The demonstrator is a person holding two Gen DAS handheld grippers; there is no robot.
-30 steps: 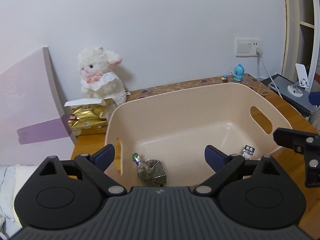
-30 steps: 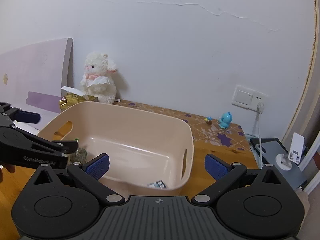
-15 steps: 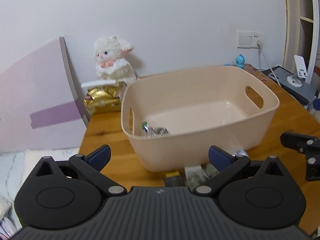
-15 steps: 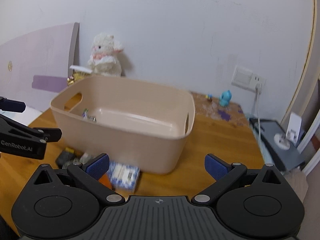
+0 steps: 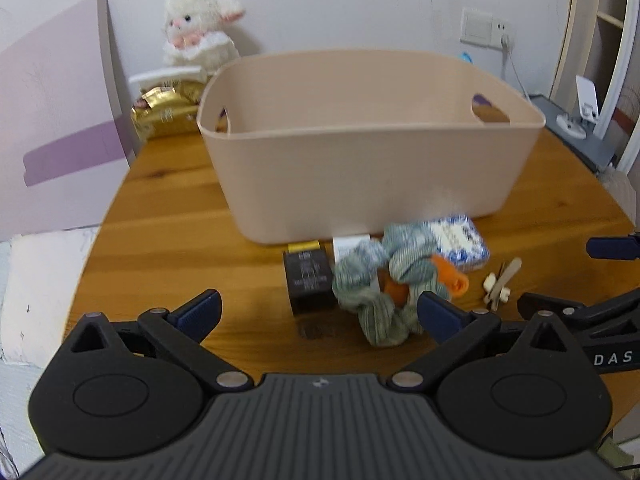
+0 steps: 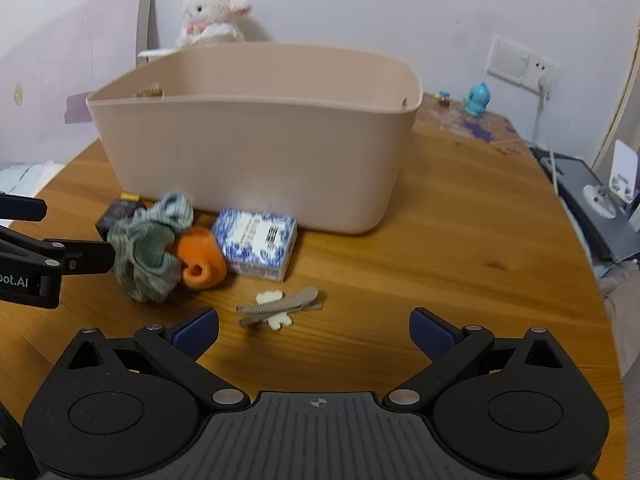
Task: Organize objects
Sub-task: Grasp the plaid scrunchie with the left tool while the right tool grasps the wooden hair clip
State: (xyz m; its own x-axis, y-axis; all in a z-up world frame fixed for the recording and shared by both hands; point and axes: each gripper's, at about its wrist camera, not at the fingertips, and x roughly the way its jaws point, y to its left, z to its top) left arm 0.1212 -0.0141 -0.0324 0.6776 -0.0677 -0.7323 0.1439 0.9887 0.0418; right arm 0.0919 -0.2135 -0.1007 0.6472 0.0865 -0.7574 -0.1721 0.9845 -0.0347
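Observation:
A beige plastic bin [image 5: 368, 144] [image 6: 256, 136] stands on the wooden table. In front of it lie a green-grey scrunchie [image 5: 380, 280] [image 6: 148, 248], an orange roll [image 6: 202, 262] [image 5: 452, 278], a blue-white patterned box [image 6: 258, 242] [image 5: 460, 242], a black box [image 5: 310, 280] [image 6: 118, 212] and a hair clip [image 6: 280, 306] [image 5: 500, 280]. My left gripper [image 5: 318, 312] is open and empty, low over the table just before the scrunchie. My right gripper [image 6: 314, 330] is open and empty, just behind the hair clip.
A white plush lamb [image 5: 200, 28] and a gold packet [image 5: 166, 114] sit behind the bin at the left. A lilac board [image 5: 56, 120] leans at the left edge. A blue figurine [image 6: 476, 100], a wall socket [image 6: 520, 66] and a grey device [image 6: 592, 200] are at the right.
Both grippers have drawn back from above the bin and dropped low over the table. The loose objects in front of the bin have come into view. Both stay open.

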